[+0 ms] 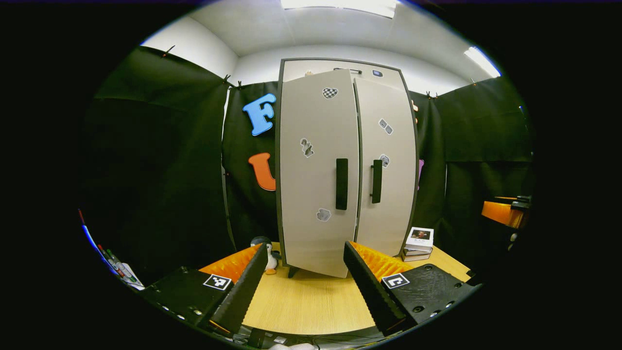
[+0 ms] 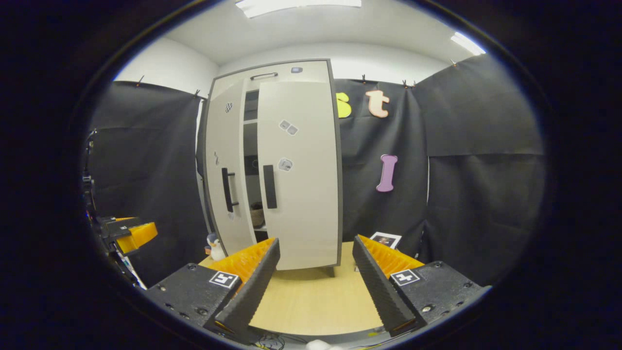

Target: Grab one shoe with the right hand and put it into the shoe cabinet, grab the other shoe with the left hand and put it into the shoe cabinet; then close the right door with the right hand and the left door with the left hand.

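The pale shoe cabinet (image 1: 340, 68) stands on the wooden table (image 1: 311, 306). In the left gripper view its left door (image 1: 316, 146) hangs a little ajar, its edge in front of the right door (image 1: 391, 160), which lies almost flush. In the right gripper view a narrow gap (image 2: 250, 146) between the left door (image 2: 218, 146) and the right door (image 2: 301, 194) shows shelves and a brownish thing (image 2: 256, 214), perhaps a shoe. My left gripper (image 1: 305, 248) is open and holds nothing, short of the doors. My right gripper (image 2: 316, 240) is open and holds nothing too.
A small penguin toy (image 1: 266, 257) stands by the cabinet's left foot. A short stack of books (image 1: 419, 243) lies to the cabinet's right. The right gripper (image 1: 505, 214) shows far right in the left gripper view. The left gripper (image 2: 131, 233) shows far left in the right gripper view.
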`<state>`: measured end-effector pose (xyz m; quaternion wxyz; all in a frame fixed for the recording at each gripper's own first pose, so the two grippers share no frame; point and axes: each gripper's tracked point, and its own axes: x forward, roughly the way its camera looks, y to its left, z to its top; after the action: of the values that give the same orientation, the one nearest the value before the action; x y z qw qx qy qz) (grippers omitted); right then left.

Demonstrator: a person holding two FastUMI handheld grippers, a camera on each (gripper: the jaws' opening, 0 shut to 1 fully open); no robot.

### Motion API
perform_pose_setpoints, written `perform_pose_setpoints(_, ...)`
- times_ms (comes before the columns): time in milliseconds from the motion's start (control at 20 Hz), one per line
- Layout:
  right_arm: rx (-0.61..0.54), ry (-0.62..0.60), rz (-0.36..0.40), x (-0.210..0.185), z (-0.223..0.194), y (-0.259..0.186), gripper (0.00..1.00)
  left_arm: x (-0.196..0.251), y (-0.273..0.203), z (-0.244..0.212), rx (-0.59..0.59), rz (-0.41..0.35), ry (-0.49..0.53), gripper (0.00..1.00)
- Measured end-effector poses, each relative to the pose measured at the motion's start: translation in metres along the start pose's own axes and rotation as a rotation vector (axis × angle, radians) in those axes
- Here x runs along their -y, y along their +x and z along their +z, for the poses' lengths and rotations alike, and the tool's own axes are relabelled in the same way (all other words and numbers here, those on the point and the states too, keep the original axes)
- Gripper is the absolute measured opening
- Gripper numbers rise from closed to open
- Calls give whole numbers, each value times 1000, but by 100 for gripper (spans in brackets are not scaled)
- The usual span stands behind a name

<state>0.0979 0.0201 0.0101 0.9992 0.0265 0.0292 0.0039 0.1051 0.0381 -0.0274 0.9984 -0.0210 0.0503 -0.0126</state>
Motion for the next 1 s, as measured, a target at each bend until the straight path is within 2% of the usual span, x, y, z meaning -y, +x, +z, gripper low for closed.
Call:
perform_pose_setpoints(50, 2, 1, 2, 0, 1, -1, 94, 2, -4, 1, 3, 1, 1, 96)
perform_pose_setpoints(100, 4, 1, 2, 0, 1, -3, 99, 3, -6, 3, 8, 4, 6, 96)
perform_pose_setpoints(150, 6, 2, 4, 1, 1, -5, 94, 6, -9, 3, 10, 4, 8, 96)
perform_pose_setpoints(350, 10, 3, 8, 3, 3, -8, 94, 10, -15, 9, 23, 4, 10, 96)
perform_pose_setpoints(400, 13, 3, 7, 4, 4, -9, 99, 11, -17, 10, 24, 7, 11, 96)
perform_pose_setpoints(450, 13, 2, 7, 6, 4, -9, 94, 12, -15, 11, 27, 9, 10, 96)
perform_pose_setpoints(500, 14, 2, 4, 7, 5, -10, 94, 13, -15, 13, 30, 11, 8, 96)
perform_pose_setpoints(550, 16, 4, 4, 8, 7, -10, 99, 13, -14, 15, 33, 12, 8, 96)
perform_pose_setpoints(600, 19, 6, 4, 9, 8, -11, 99, 15, -15, 16, 36, 10, 8, 96)
perform_pose_setpoints(650, 21, 5, 4, 10, 8, -11, 94, 18, -15, 19, 41, 8, 12, 96)
perform_pose_setpoints(900, 26, 0, 4, 14, 9, -13, 94, 20, -15, 23, 49, 7, 23, 96)
perform_pose_setpoints(950, 28, 2, 3, 14, 10, -13, 99, 21, -16, 25, 51, 4, 19, 96)
perform_pose_setpoints(1000, 29, 5, 2, 15, 10, -12, 99, 22, -17, 25, 52, 2, 18, 96)
